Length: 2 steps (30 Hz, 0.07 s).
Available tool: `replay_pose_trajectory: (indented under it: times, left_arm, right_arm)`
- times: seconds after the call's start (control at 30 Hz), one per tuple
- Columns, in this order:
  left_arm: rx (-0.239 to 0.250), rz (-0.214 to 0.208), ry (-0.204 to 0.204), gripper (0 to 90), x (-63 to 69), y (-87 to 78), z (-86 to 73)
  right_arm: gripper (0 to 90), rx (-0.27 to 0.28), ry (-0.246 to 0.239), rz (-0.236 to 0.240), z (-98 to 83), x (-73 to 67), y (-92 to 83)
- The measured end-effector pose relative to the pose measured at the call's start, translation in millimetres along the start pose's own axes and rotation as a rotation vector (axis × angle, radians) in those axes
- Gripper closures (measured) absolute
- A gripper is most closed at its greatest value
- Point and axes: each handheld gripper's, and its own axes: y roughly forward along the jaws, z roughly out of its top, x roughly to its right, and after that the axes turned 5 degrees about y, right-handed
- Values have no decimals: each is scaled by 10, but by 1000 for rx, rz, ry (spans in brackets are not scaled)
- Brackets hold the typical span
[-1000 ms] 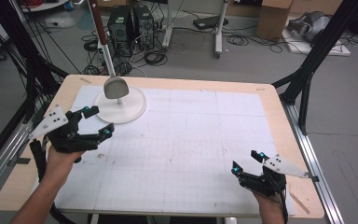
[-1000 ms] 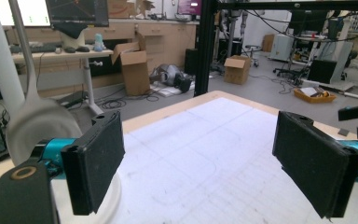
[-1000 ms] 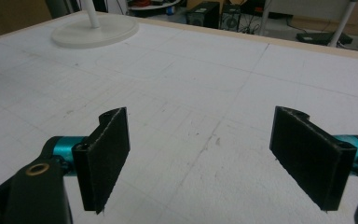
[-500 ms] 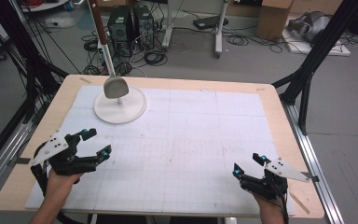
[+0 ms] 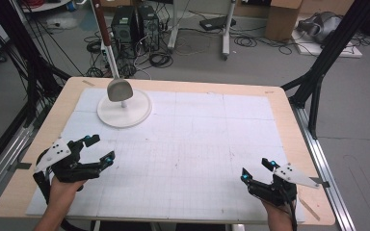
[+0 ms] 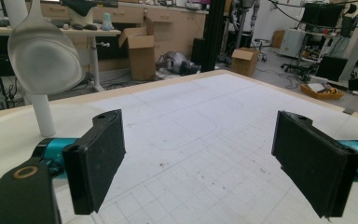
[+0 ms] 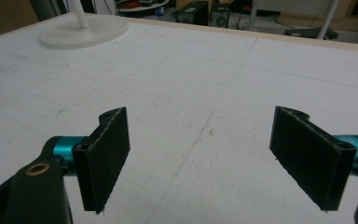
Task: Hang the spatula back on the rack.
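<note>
Both tools held wide apart at the near edge, spoon stand far off

From where I stand, the nearest things are the two hand-held tools at the person's side of the surface (image 5: 188,144). The left tool (image 5: 99,149) sits near the left front corner, its jaws spread wide with nothing between them; its own view shows the two black pads far apart over bare white gridded mat. The right tool (image 5: 257,170) is near the right front corner, low over the mat, and its jaws are likewise well apart and empty. The two tools are well apart from each other, with the whole width of the mat between them.

Farther out, the middle of the white mat is marked with faint grid lines and a few small dark specks.

Beyond that, toward the far left part of the surface, stands a round white base (image 5: 124,109) with a short white post rising from it. A grey spoon (image 5: 119,89) hangs or leans just over the post, bowl down, its long handle running up and away past the far edge. The left tool is the closer of the two to this stand, yet still clearly apart from it.

Past the surface lie a grey floor, cables and computer cases (image 5: 135,21).
</note>
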Motion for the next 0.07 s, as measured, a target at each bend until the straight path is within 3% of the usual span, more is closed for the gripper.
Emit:
replay_pose_trajectory:
  times: [0.07]
  left_arm:
    - [0,2,1,176,-1,3,-2]
  right_arm:
    - [187,2,-5,-1,-3,5,9]
